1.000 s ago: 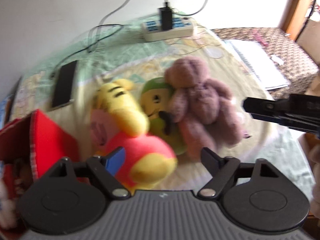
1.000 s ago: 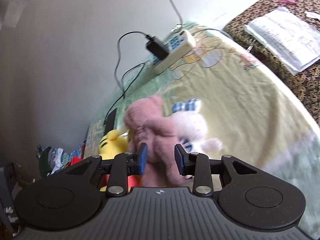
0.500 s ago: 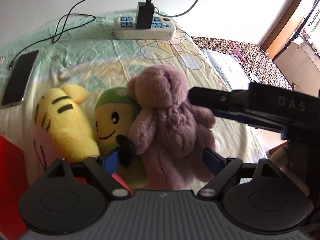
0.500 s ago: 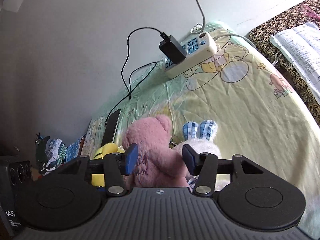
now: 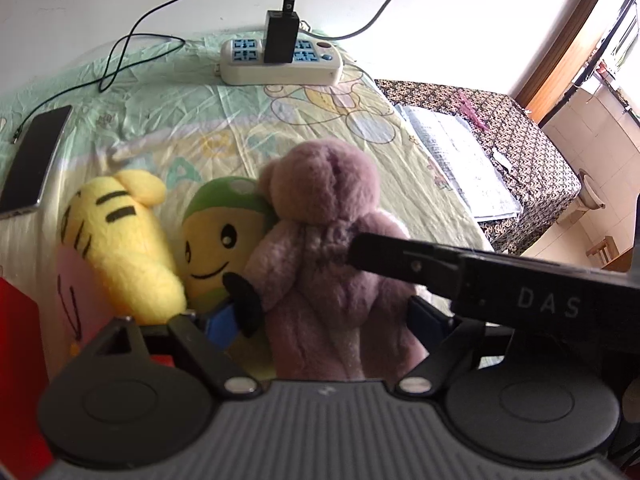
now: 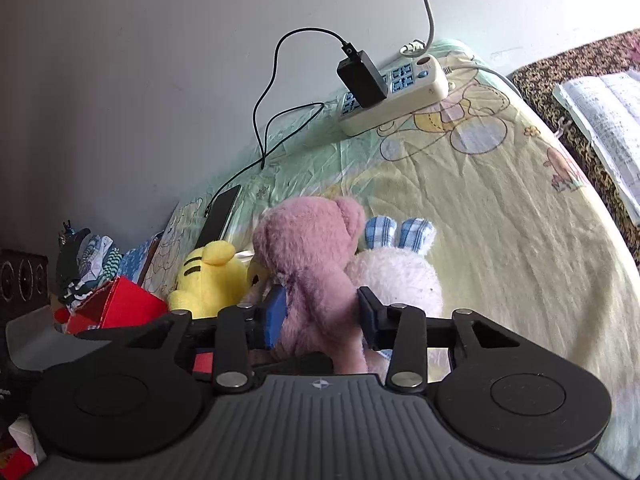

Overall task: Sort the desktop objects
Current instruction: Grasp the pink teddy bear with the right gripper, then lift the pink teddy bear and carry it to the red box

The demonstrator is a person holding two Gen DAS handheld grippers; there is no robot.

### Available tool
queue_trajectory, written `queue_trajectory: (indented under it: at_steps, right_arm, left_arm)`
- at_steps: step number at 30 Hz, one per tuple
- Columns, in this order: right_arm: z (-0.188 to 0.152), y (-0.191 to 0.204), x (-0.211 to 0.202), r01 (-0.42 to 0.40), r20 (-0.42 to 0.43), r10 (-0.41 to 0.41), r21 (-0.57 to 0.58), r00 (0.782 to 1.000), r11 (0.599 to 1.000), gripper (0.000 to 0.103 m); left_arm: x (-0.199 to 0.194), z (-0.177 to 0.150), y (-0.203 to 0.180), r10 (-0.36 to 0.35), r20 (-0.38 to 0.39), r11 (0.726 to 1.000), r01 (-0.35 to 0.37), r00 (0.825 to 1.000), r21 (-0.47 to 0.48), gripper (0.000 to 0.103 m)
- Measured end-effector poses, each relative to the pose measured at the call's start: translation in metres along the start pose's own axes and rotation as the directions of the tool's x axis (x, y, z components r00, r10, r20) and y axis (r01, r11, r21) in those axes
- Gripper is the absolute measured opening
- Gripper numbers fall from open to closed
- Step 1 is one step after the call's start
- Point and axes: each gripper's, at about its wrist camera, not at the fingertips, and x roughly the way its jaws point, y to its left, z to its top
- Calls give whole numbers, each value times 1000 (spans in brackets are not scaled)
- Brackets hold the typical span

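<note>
A pink teddy bear (image 5: 324, 216) lies on the cartoon-print cloth among other plush toys: a yellow striped tiger (image 5: 116, 240), a yellow doll with a green cap (image 5: 216, 236) and a white bunny with blue checked ears (image 6: 396, 272). My right gripper (image 6: 322, 316) has its blue pads pressed on both sides of the bear's (image 6: 312, 264) body. In the left wrist view it reaches in from the right as a black bar (image 5: 480, 276) across the bear. My left gripper (image 5: 322, 316) stands open, its fingers wide on either side of the bear's legs.
A red box (image 6: 116, 308) stands at the left by the toys. A phone (image 5: 36, 160) lies at the far left, and a power strip (image 5: 280, 64) with a black charger and cables sits by the wall. Papers (image 5: 456, 160) rest on a patterned surface to the right.
The left gripper swung right from the tiger to straddle the bear. The right gripper moved in on the bear, spread its fingers, then narrowed them onto its body.
</note>
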Motion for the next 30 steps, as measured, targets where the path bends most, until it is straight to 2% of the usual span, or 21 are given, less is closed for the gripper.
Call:
queue_trajectory:
  at_steps: [2,5,10,11,12,13,15,16,19,21,23,25,26,30]
  right_arm:
    - [-5,-5,-6,-17,-5,17,46,1000,999,32]
    - [-12,-7,-13,-42,-26,44,92,999,995,29]
    - [-31,3,-26,-51,-72,56,68,996,996,27]
    - [-36,5,-28,-54,-86,60,66,995,996,25]
    - [-42,6,-28,-56,-100,63,66,993,996,23]
    - [-47,6,-28,-59,-113,66,62,991,996,23]
    - [-57,6,-25,-20,-122,26,50,992,999,22]
    - [-59,4,-22,-4,-124,11,63,992,998,22]
    - [-59,-1,-21,-11,-95,20,92,995,996,23]
    - [-57,1,-20,-13,-79,19,75,997,997,29]
    - [-56,-1,-16,-3,-76,9,75,997,997,36]
    - [-55,-8,-10,-28,-72,37,131,997,991,38]
    - [-55,-12,-5,-48,-75,62,168,995,985,38]
    - [-56,-22,7,-77,-93,105,263,990,962,38]
  left_arm:
    - [-5,-3,-3,-2,0,1000,2,1000,2,82]
    - [-14,-11,-8,-10,3,1000,10,1000,9,77]
    - [-29,-33,-17,-38,-8,998,38,999,46,77]
    - [-31,-39,-19,-50,-16,997,51,999,54,75]
    - [-31,-45,-21,-63,-28,996,65,998,64,63]
    - [-30,-49,-22,-86,-50,993,89,995,71,57]
    - [-23,-55,-24,-64,-76,994,70,995,85,56]
    - [-20,-57,-23,-58,-81,994,65,995,84,57]
    - [-22,-58,-21,-32,-34,993,35,999,115,67]
    - [-25,-59,-24,-1,12,986,-1,1000,167,79]
    - [-23,-58,-24,42,46,977,-50,998,207,84]
    - [-19,-56,-20,25,43,974,-34,999,225,88]
    - [-16,-57,-19,6,31,973,-13,1000,230,94]
    - [-3,-62,-23,3,19,971,-8,1000,241,92]
